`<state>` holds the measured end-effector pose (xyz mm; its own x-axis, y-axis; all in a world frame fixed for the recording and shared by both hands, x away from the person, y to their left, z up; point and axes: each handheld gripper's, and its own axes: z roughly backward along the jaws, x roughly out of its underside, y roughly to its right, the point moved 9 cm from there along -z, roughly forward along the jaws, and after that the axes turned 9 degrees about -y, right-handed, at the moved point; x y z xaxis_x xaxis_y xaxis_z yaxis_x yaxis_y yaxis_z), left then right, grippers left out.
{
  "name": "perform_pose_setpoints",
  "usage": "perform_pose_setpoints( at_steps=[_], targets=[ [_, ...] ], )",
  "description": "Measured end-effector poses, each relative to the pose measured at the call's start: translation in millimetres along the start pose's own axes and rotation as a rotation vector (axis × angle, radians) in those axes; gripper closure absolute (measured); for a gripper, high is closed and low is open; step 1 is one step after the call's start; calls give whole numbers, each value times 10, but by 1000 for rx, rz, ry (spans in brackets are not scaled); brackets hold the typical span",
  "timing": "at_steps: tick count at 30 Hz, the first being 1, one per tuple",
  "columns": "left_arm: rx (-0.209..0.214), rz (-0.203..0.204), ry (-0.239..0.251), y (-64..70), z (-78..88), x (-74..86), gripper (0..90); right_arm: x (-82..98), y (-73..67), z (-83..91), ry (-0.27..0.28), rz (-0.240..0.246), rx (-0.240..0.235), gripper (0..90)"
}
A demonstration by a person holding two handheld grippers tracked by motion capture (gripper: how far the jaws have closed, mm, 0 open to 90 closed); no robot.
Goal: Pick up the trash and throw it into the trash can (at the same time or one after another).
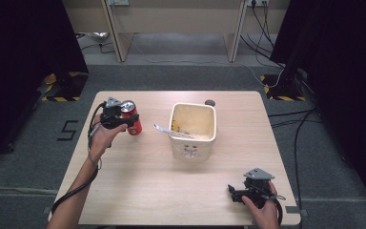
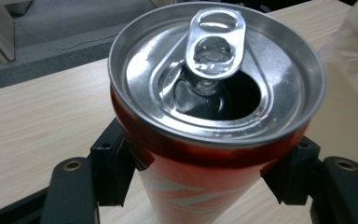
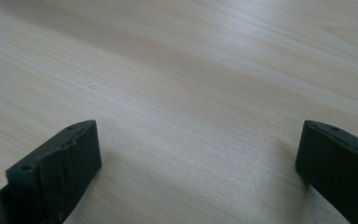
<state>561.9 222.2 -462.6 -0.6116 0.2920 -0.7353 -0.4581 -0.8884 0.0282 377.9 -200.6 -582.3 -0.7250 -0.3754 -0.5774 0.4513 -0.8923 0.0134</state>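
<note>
1. We note the desk [image 1: 138, 191] first: pale wood, mostly bare. The one big item on it is a cream bin [image 1: 194, 131] near the middle, already holding some scraps, with a silvery wrapper [image 1: 170, 130] hanging over its left rim.

2. Left tongs [image 1: 124, 118]: pinching a red can [image 1: 131, 118] around its body, one black jaw pressed on each side in the left gripper view. The can [image 2: 214, 116] is upright, its tab lifted and its mouth open, so we take it for spent. It sits at the desk's left side, well left of the bin; we cannot tell whether its base has cleared the wood.

3. Right tongs [image 1: 232, 193]: spread wide with nothing between them, low over bare wood at the near right corner. They appear idle.

4. A small dark disc [image 1: 210, 102] lies on the desk just behind the bin.

5. Progress, as we judge it: the grasp is made; carrying the can across to the bin and letting go over it remain.
</note>
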Motion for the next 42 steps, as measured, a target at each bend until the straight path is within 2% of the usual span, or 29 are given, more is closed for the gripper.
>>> perform_pose_setpoints(
  at_steps=[3,5,9,12,17,20,24,33,35,39,40,42],
  targets=[
    [14,-20,13,74,92,-74,342,0,0,0,0,0,0,3],
    [40,-35,31,163,185,-166,342,0,0,0,0,0,0,3],
    [68,-58,42,268,280,-257,342,0,0,0,0,0,0,3],
    [80,-89,57,368,376,-363,342,0,0,0,0,0,0,3],
    [93,-111,81,441,480,-510,343,0,0,0,0,0,0,3],
    [112,-107,83,474,506,-560,343,0,-3,0,0,-1,-1,3],
    [118,-129,79,547,523,-627,343,0,-4,0,0,2,-3,3],
    [136,-141,78,651,542,-714,343,0,-5,0,0,2,-3,3],
    [151,-142,81,686,563,-754,343,0,-5,0,0,2,-3,3],
    [153,-150,85,712,580,-801,343,0,-5,0,0,3,-3,3],
    [168,-149,91,751,598,-840,343,0,-5,0,0,3,-3,3],
    [167,-158,98,785,615,-884,343,0,-7,1,0,1,-4,3]
  ],
)
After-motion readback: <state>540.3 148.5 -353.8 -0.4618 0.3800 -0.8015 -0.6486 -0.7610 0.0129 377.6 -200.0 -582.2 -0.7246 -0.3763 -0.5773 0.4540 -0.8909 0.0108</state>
